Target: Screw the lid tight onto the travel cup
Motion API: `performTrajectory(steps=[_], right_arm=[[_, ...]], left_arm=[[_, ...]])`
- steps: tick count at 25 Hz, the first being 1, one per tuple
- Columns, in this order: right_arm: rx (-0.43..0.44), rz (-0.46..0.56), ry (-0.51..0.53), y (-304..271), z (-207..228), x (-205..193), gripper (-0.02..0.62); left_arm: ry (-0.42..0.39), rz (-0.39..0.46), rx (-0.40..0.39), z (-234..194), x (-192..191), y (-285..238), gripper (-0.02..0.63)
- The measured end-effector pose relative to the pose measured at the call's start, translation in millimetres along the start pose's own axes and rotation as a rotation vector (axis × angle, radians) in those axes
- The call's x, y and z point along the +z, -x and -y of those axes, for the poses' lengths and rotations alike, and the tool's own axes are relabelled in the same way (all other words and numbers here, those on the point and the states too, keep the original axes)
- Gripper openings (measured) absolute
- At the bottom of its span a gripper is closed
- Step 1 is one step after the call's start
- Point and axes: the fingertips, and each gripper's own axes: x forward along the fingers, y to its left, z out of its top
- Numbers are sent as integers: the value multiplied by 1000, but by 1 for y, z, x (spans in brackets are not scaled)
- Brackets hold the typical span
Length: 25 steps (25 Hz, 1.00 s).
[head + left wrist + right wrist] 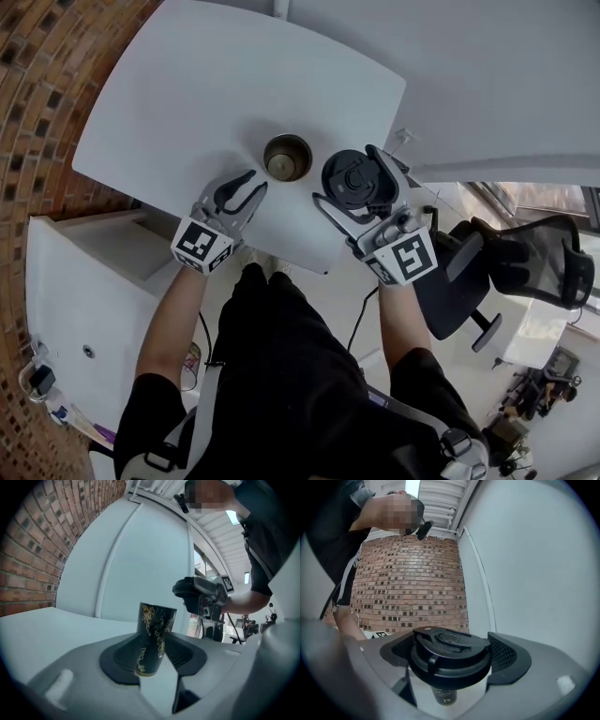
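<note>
The table (187,84) offers open surface to the left of the cup (287,157) and on its far side. The cup's mouth is uncovered and reachable from above. The left gripper (246,187), jaws slightly apart, stands just beside the cup and blocks its near-left side. The right gripper (343,174), clamped on the lid (356,178), fills the space just right of the cup. A white wall (487,75) bounds the table's far edge. A black chair (506,262) stands off its right edge.
</note>
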Motion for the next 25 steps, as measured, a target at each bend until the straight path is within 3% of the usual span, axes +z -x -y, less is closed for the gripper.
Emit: performTrajectory(steps=[1,3,4,5,8,14,21,25], right_arm=[[-2,-4,0,0,1,-1,474],[-12,-14,4,1,2,-4,474],[-12,-21,5,0,1,-6,474],[-8,-28,5,-1,1,-8,474],[15,-59,5,-5,1,-15,474],[56,-73,16,-13,1,-23,474],[143,-19,2,-51,-18,-12,474],[176,-16,5,-67,-30,-15,474]], left_arm=[[-15,-23,-9,1,-7,-8,207],[-35,-49,-25,2,-20,-21,341],[-29,-51,-25,1,-26,-26,356],[-16,-51,-18,-2,-32,-30,411],[-3,-71,-9,-10,-47,-43,414],[-110,-102,-100,-5,-51,-66,411],[-67,-79,-181,2,-47,-70,378],[-67,-79,-189,4,-48,-71,369]])
